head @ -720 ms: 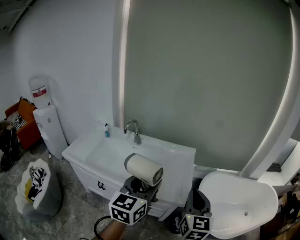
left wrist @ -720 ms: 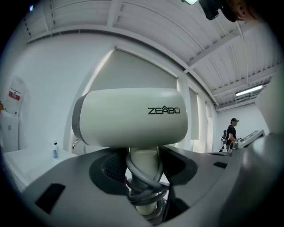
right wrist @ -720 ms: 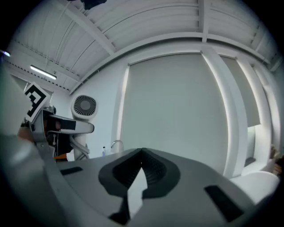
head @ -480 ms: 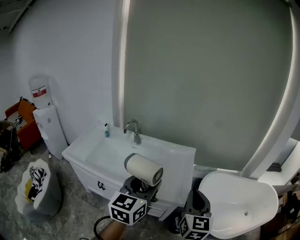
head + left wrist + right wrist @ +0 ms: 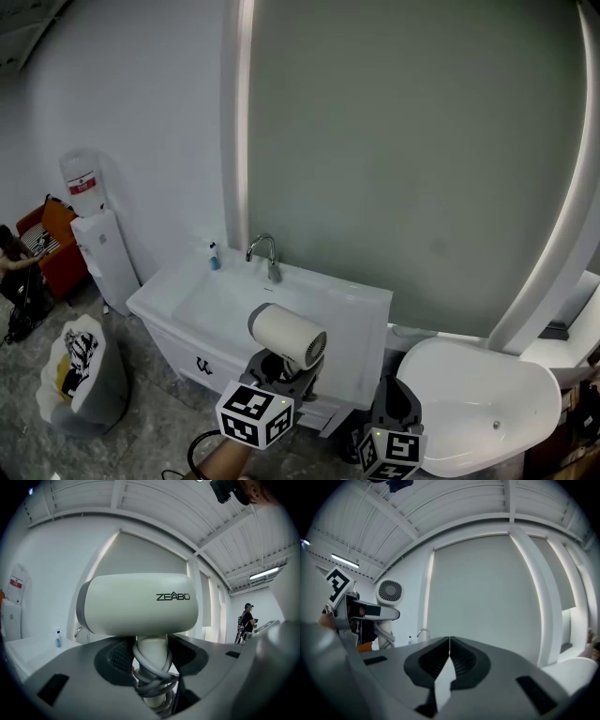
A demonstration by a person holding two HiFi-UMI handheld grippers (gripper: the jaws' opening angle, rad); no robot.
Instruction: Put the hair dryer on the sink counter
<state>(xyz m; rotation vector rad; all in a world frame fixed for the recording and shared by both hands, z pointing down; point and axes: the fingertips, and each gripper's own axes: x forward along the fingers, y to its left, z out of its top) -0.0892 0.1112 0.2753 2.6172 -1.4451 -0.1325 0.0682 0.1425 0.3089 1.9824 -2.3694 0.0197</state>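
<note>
Grippers, two, nearest the wearer.
- Left gripper (image 5: 281, 367): jaws clamped on the handle of the cream-white, barrel-bodied plastic hair dryer (image 5: 286, 337), with a grey cord (image 5: 151, 670) coiled round that handle. The barrel sits crosswise above the jaws, carried in the air and touching nothing else.
- Right gripper (image 5: 396, 398): jaws pressed together with nothing between them, held low beside the left and idle.

Next out:
- White rectangular sink counter (image 5: 361, 319) with basin, chrome curved faucet (image 5: 267, 255) and small blue-capped bottle (image 5: 214, 257) at its back edge.
- White oval bathtub (image 5: 469, 403) to the right.

Farthest:
- Large grey-green mirror panel (image 5: 403, 159).
- White water dispenser (image 5: 98, 253) at far left.

Step in hand, by judgement: carrying the dryer toward the counter, placement not yet made. The next move calls for reaching forward over the flat right-hand part of the counter, lowering until the dryer rests there, then releasing.
</note>
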